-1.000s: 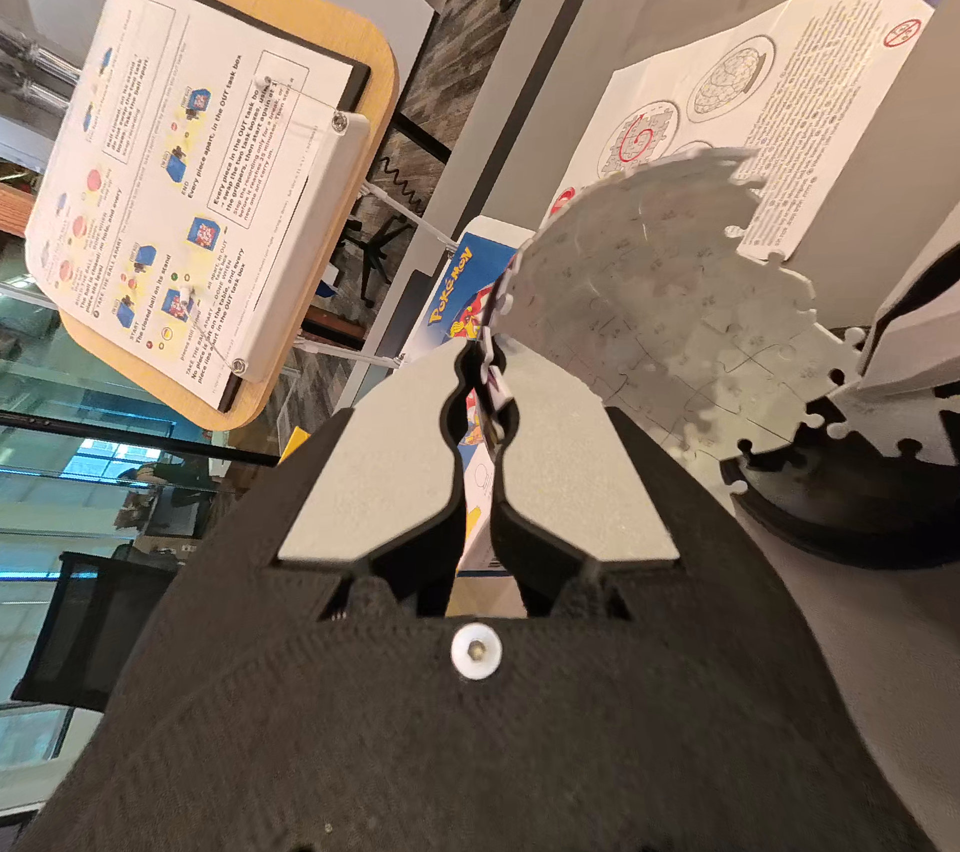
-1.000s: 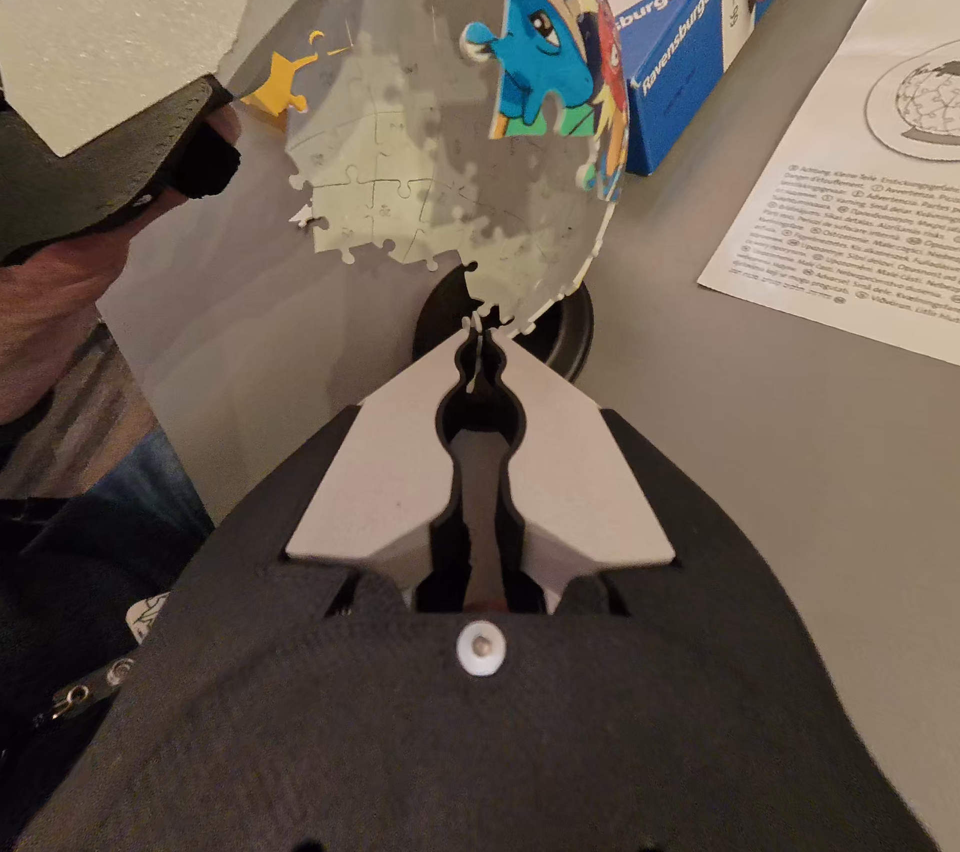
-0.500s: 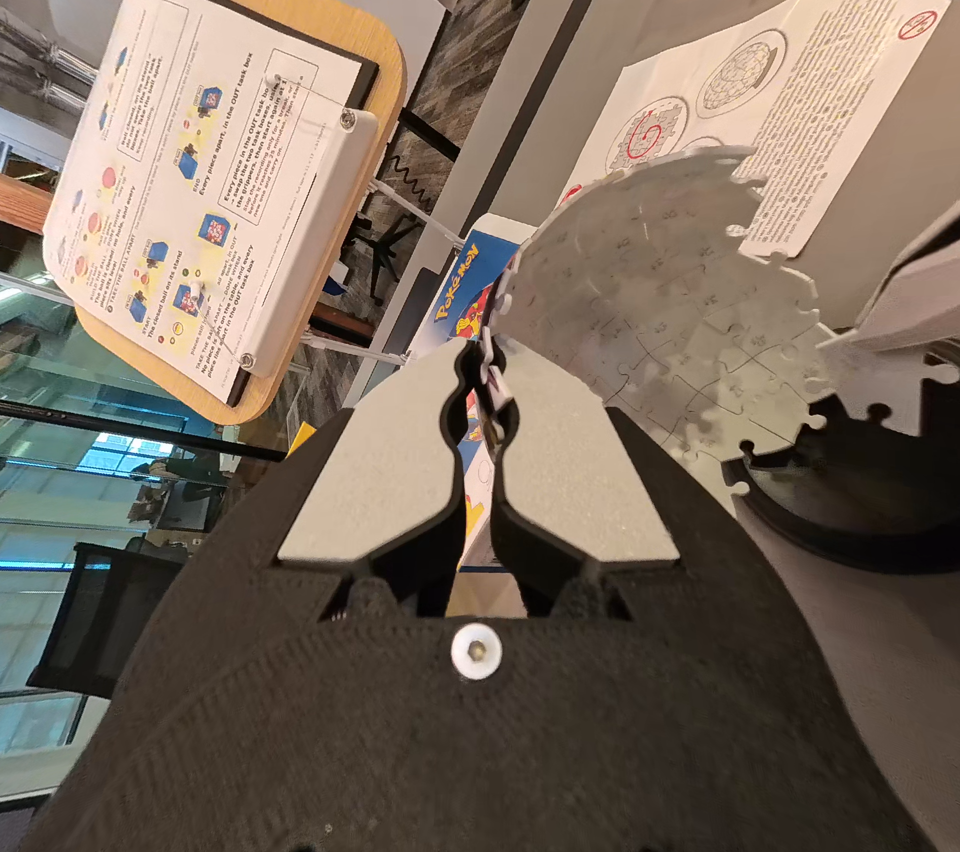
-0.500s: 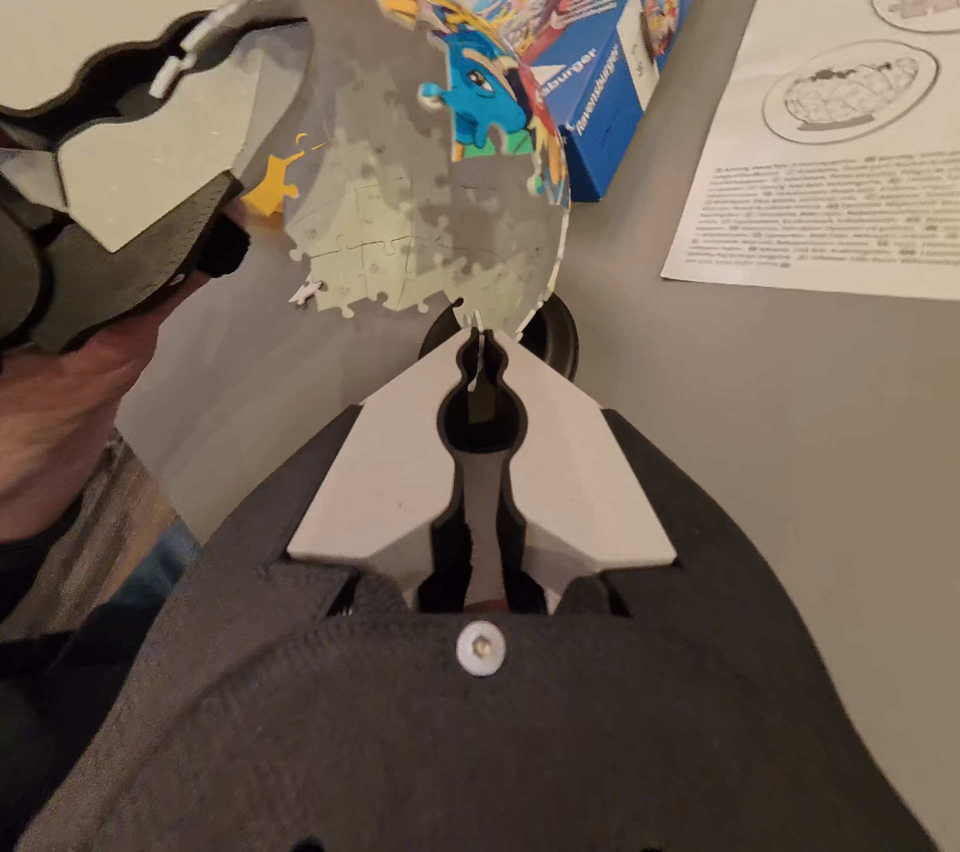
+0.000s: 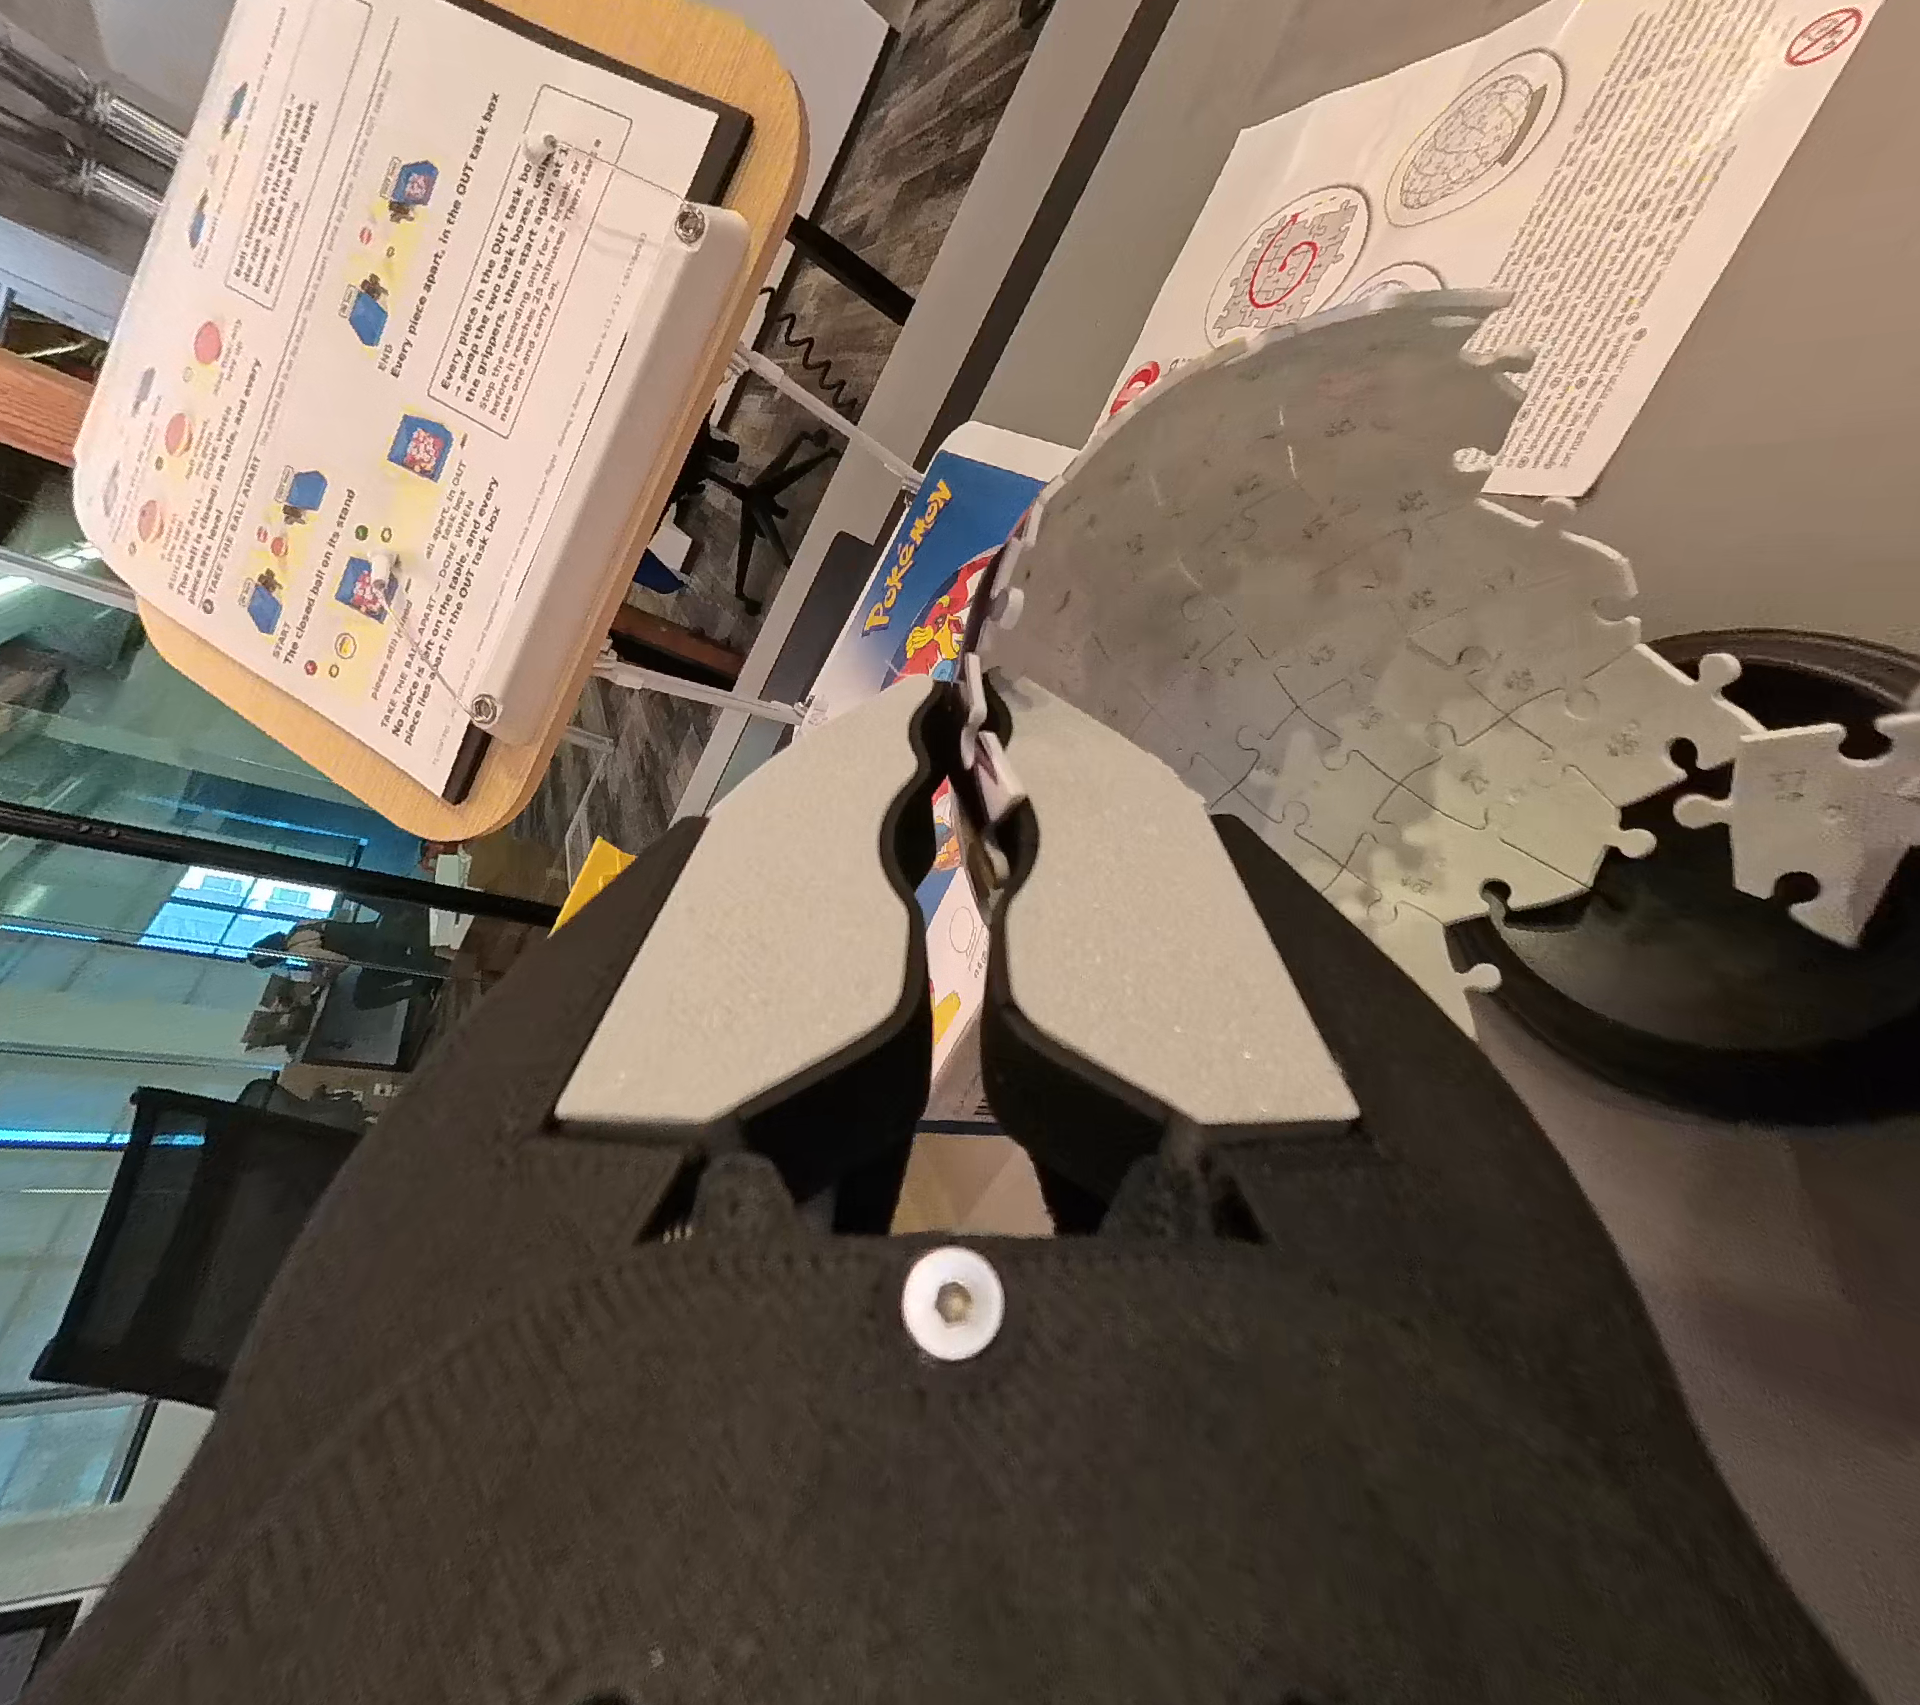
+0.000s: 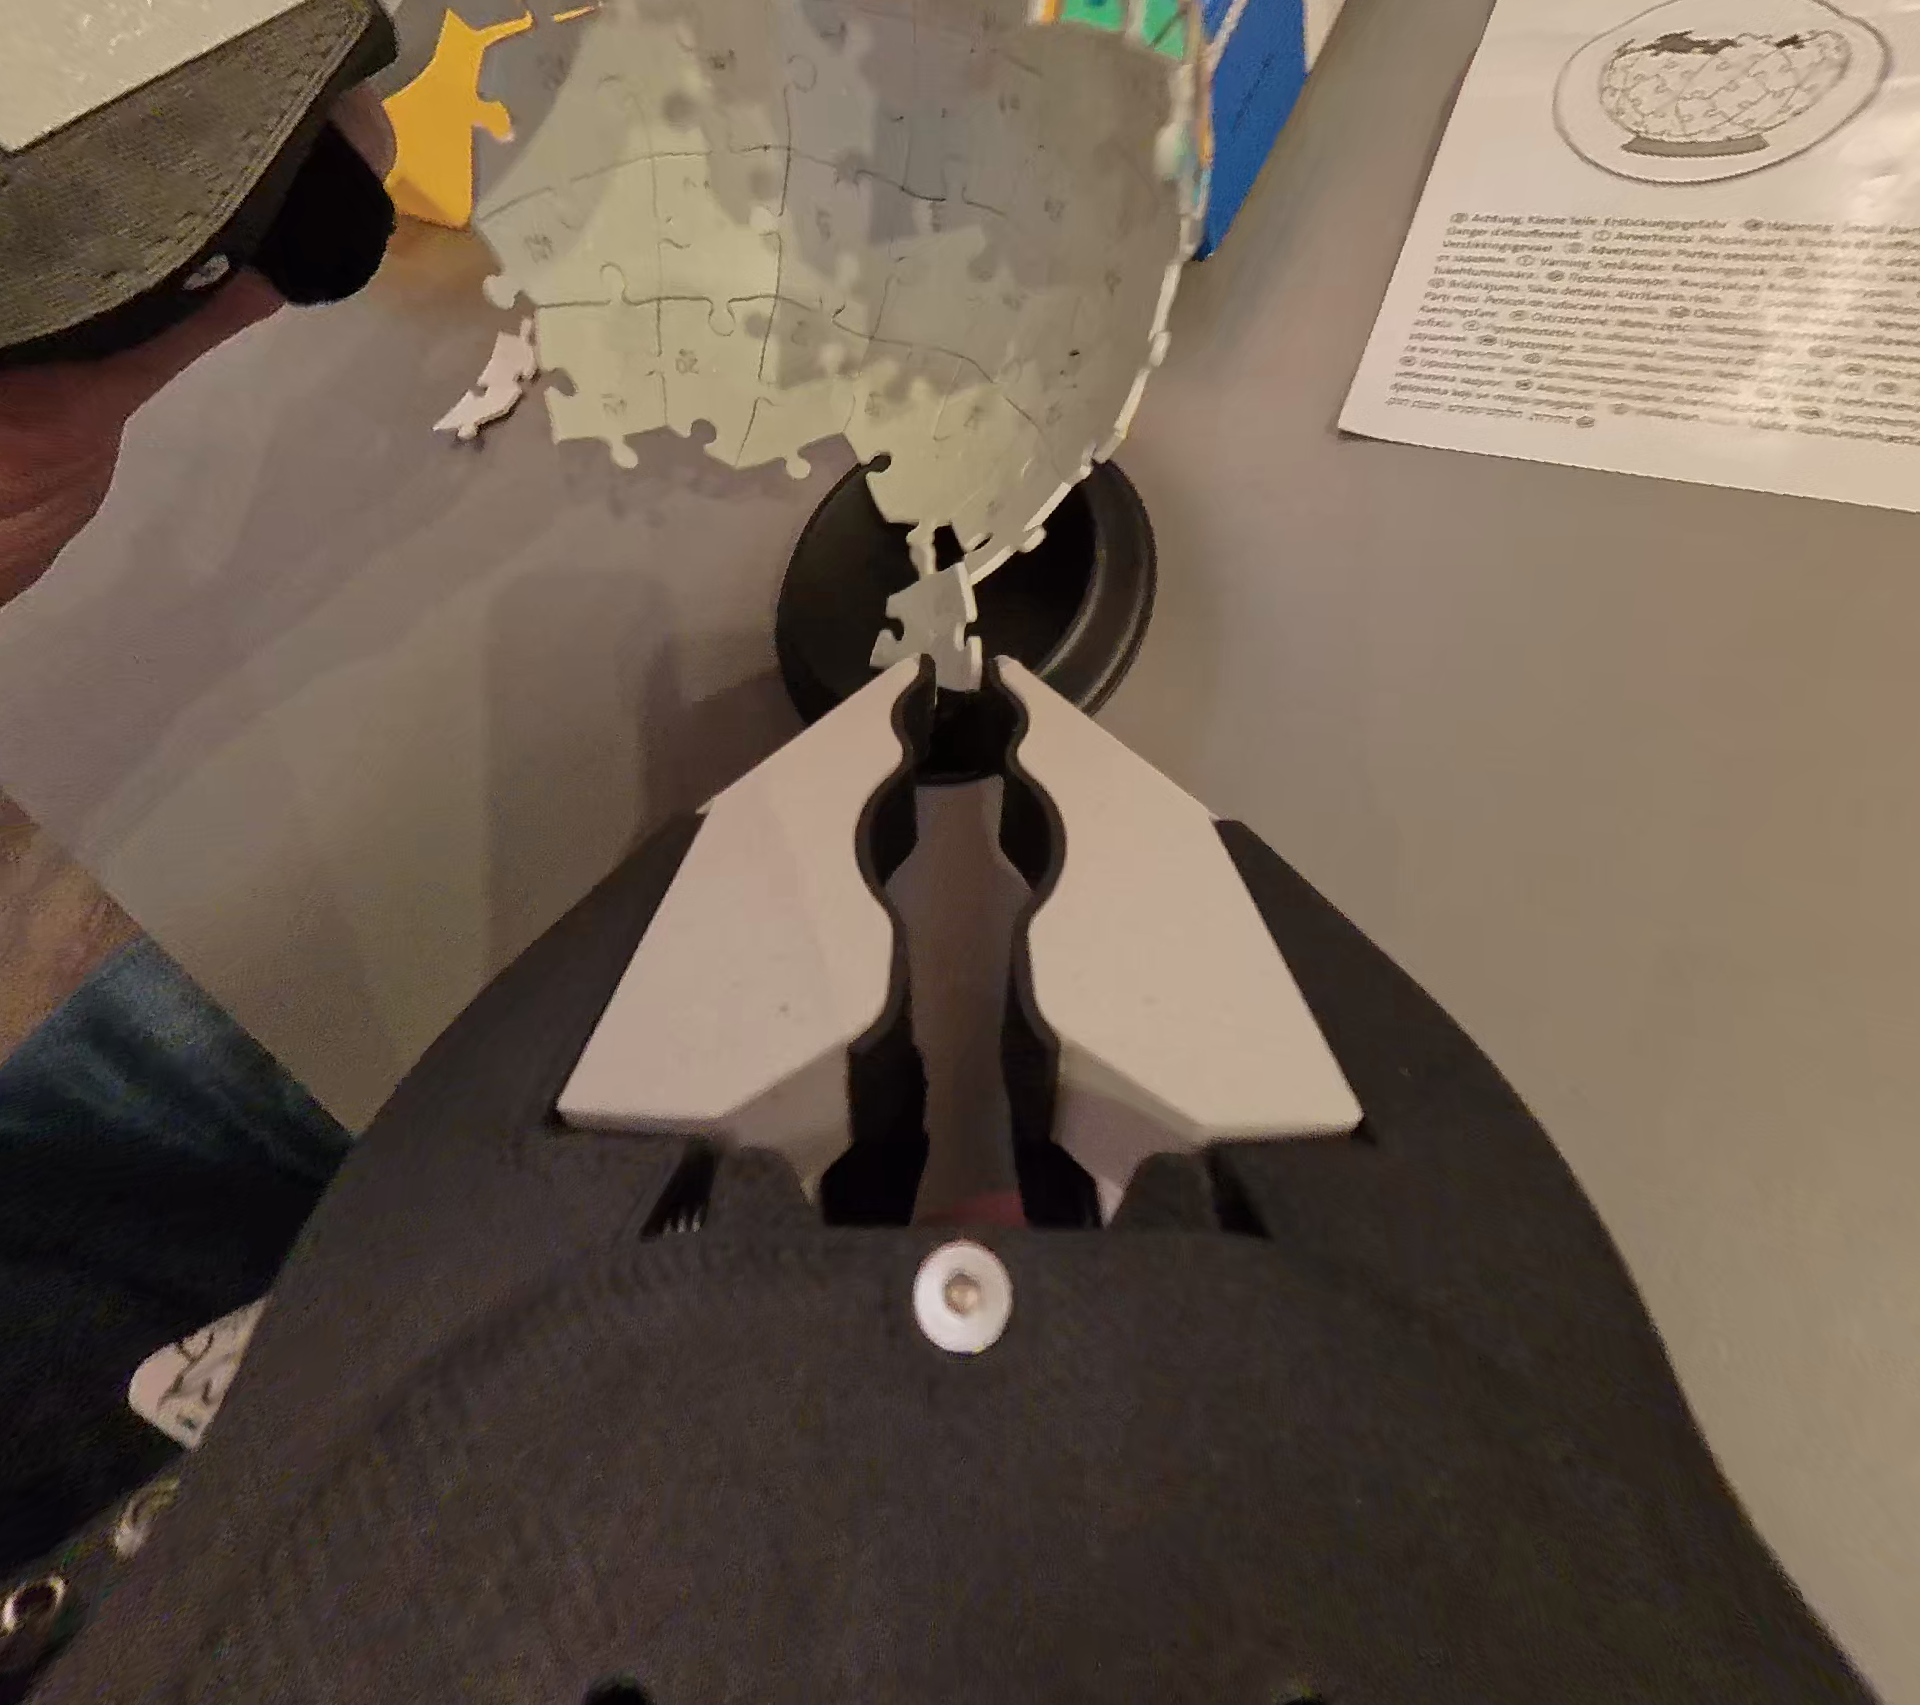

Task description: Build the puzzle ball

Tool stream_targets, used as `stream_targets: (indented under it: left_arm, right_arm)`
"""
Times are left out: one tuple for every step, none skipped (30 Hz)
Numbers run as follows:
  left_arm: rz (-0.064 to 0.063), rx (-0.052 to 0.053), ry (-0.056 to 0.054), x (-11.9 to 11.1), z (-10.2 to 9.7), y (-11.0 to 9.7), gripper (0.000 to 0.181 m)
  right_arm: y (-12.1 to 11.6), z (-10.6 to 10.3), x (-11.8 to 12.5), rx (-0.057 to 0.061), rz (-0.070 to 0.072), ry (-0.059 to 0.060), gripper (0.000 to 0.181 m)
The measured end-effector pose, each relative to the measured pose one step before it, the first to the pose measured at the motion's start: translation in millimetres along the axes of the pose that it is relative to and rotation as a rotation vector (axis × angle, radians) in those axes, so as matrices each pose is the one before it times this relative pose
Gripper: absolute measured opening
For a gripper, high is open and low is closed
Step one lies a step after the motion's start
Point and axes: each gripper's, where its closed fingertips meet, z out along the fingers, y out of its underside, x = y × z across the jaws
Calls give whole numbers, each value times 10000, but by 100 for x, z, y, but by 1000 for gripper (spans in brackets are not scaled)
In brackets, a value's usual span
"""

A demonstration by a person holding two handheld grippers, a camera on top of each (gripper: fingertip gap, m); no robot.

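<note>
Left wrist view: the left gripper is clenched on the rim of the partly built puzzle ball, whose grey inner face curves away to the right of the tips, above the black stand. A loose piece is presented at the far right edge of the shell.

Right wrist view: the right gripper is seen pinching that loose piece just ahead of its tips, at the shell's lowest edge. Tabs should be aligned before pressure is applied; the shell is judged flexible, so the rim should be held steady.
</note>
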Motion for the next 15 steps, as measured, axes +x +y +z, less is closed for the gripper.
stream_targets:
  left_arm:
    - [9, 12, 13, 24, -23, -1, 4]
    - [15, 1, -1, 18, -26, 7, 4]
    - [-1, 8, -2, 12, -24, 22, 4]
    - [-3, 0, 12, 15, -6, 23, 4]
    - [-5, -4, 10, 23, -6, 34, 4]
    - [4, -7, -3, 9, 1, 20, 4]
    - [5, 0, -2, 7, -1, 17, 4]
    - [4, 11, 5, 2, -1, -25, 4]
    - [15, 6, 1, -4, -3, -31, 4]
    - [18, 3, -6, -5, 6, -9, 4]
    - [6, -4, -4, -2, 0, 11, 4]
    - [1, -4, -3, -5, -1, 23, 4]
    - [-14, -1, -21, -37, 9, 6, 4]
    - [-16, 1, -37, -26, 13, 15, 4]
    - [-6, -23, -25, 1, 44, 31, 4]
  right_arm:
    - [258, -18, -331, -177, -188, -131, 6]
    - [71, -81, -391, -77, -198, -142, 4]
    - [-85, -139, -176, 19, -171, 4, 4]
    - [64, -70, -168, -88, -117, -10, 5]
    - [219, -12, -122, -168, -19, -37, 7]
    - [223, 31, -317, -133, 21, -176, 8]
    - [454, 134, -535, -256, -31, -300, 7]
    - [445, 170, -379, -245, -51, -180, 8]
    - [79, 48, -125, 11, -76, -20, 7]
    - [2, -27, -19, 0, -102, 9, 6]
    - [-188, -140, 73, 65, -118, 46, 6]
    - [-452, -219, 144, 164, -171, 71, 8]
    - [-493, -170, 110, 138, -263, 21, 10]
    - [-392, -72, 219, 73, -318, 65, 11]
    - [-250, 20, 372, 5, -362, 135, 14]
